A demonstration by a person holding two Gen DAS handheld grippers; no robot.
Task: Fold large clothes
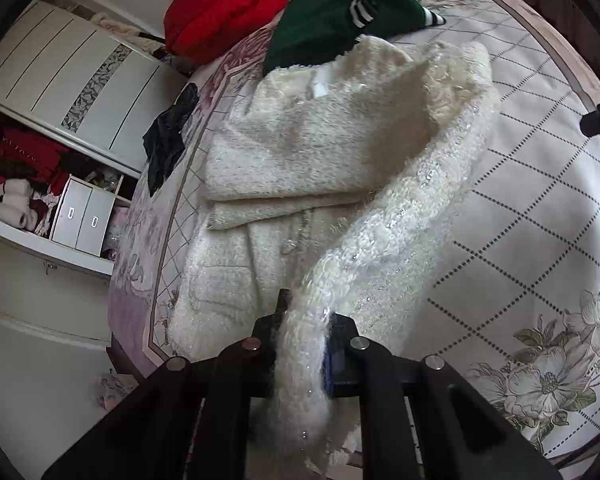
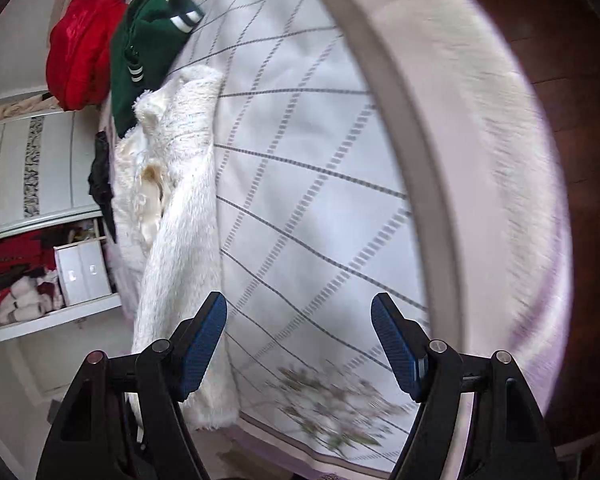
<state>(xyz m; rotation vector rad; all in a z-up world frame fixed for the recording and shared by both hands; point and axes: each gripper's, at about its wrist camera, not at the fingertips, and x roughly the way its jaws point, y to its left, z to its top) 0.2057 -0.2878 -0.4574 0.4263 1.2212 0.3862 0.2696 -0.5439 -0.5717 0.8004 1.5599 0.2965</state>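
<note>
A fluffy white coat (image 1: pixel 300 152) lies spread on a bed (image 1: pixel 520 208) with a cream cover of dashed diamond lines and flower prints. One sparkly edge of the coat runs from its collar down to the left hand-held gripper (image 1: pixel 304 320), whose jaws are pressed together on that fabric, lifting it off the rest of the garment. The left wrist view shows the coat almost whole, its upper part folded over the lower, with a small white label near the neck; the right wrist view shows only its long side (image 2: pixel 180 200) as a narrow strip at the left, blurred. The right hand-held gripper (image 2: pixel 300 340) stands spread wide with blue pads (image 2: pixel 202 344) and nothing between them; its left finger is just beside the coat's near corner, and contact cannot be told. Beyond the coat sit a green garment (image 1: pixel 332 20) with white stripes and a red garment (image 1: pixel 224 4). A dark cloth (image 1: pixel 168 136) lies at the bed's left edge, beside an open wardrobe (image 1: pixel 60 128).
</note>
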